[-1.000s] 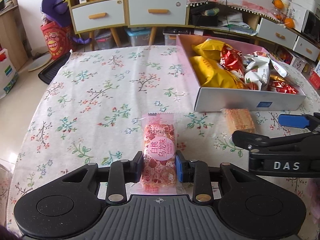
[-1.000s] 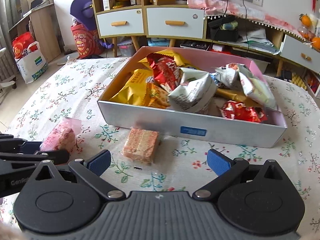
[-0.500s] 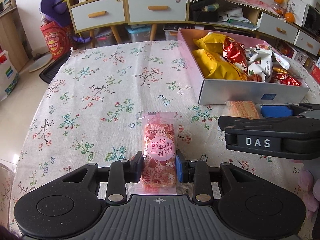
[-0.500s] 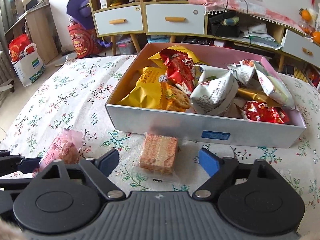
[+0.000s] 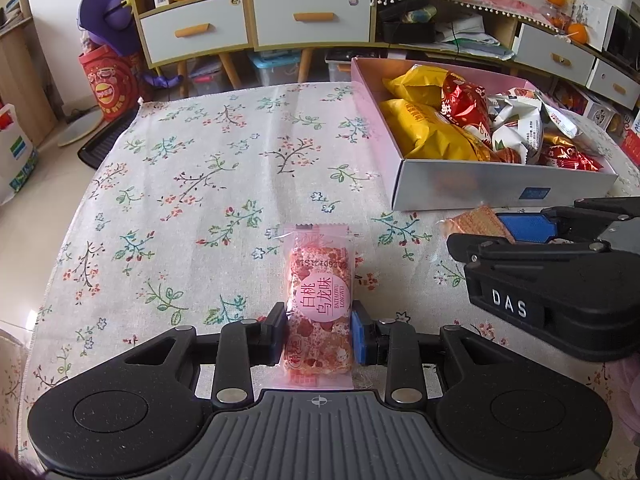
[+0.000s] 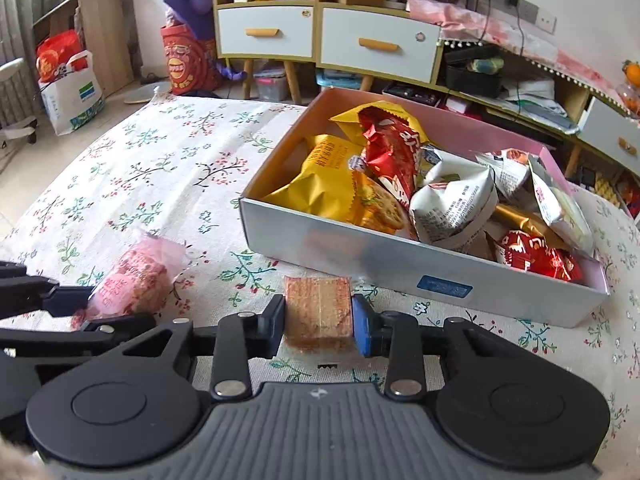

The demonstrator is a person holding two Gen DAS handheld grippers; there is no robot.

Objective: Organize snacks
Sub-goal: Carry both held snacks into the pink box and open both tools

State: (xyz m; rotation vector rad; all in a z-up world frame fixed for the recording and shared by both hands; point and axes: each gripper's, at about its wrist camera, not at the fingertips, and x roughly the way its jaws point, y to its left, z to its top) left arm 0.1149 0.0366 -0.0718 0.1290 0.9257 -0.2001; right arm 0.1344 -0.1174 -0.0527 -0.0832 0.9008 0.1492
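On the floral tablecloth (image 5: 208,168), just before the near wall of the open grey cardboard box with pink lining (image 6: 400,260):

Item 1. Pink clear-wrapped peach nougat bar with round label (image 5: 319,312). Lies flat on the cloth, well left of the box. Left gripper (image 5: 319,334) has its jaws drawn in narrow, pads pressing both long sides of the bar near its lower end.

Item 2. Orange-brown square wafer cake in clear film (image 6: 319,310). Lies on the cloth just beside the box wall. Right gripper (image 6: 319,330) has just been closing, with the cake between its jaws; its pads now sit against both sides.

Item 3. Box contents: yellow, red, white and gold snack bags (image 6: 400,184), heaped above the rim at the right end.

Risks, as judged:
- Slick film may slide in either grip on lifting; both holds sit low on the packet.
- The wafer could crumble under a hard squeeze.
- The near box wall may catch the cake if carried low.
- Little free room in the box, so a packet could roll off the heap.

Views: left wrist shows the nougat label and grip, but the wafer is mostly hidden behind the right gripper. Right wrist shows the wafer grip and the box interior in full.
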